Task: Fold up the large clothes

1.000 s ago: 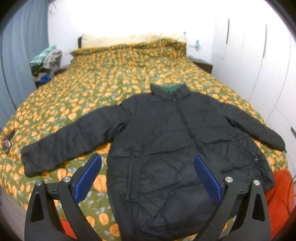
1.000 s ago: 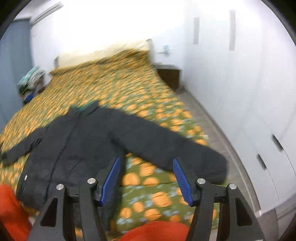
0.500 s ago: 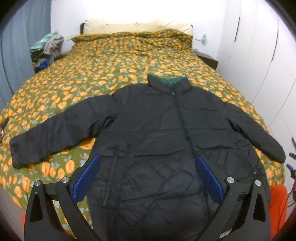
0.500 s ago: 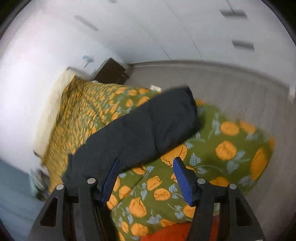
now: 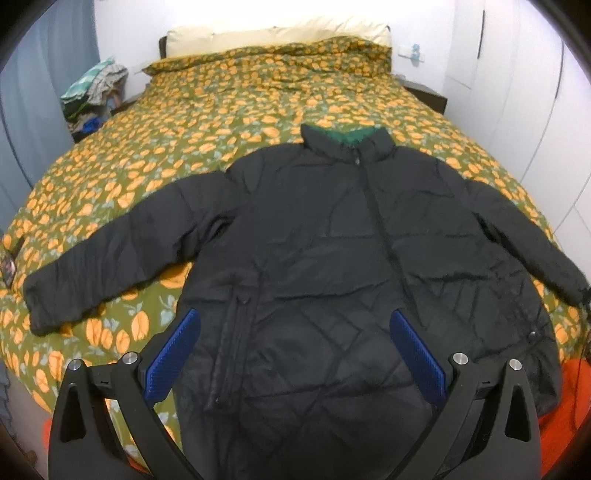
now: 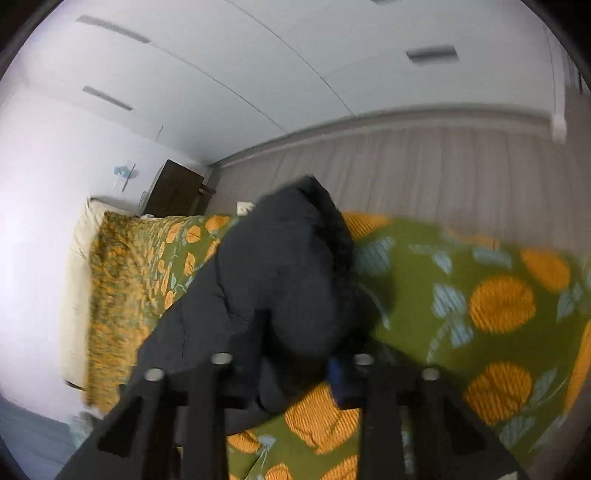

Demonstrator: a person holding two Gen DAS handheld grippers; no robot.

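A black quilted jacket (image 5: 332, 258) lies flat and face up on the bed, collar toward the pillows, both sleeves spread out. My left gripper (image 5: 293, 332) is open and empty, hovering above the jacket's lower front. In the right wrist view the jacket's right sleeve (image 6: 280, 280) bulges up between the fingers of my right gripper (image 6: 295, 354). The jaws are close together around the cuff end, and the sleeve hides the fingertips.
The bed (image 5: 229, 110) has an orange-and-green floral cover and a cream pillow (image 5: 277, 33) at the head. A clothes pile (image 5: 92, 99) sits at the far left. White wardrobe doors (image 6: 258, 74) and a dark nightstand (image 6: 177, 192) stand to the right.
My right gripper has dropped onto the right sleeve's cuff and closed from open around it. My left gripper has risen slightly and stayed open over the jacket.
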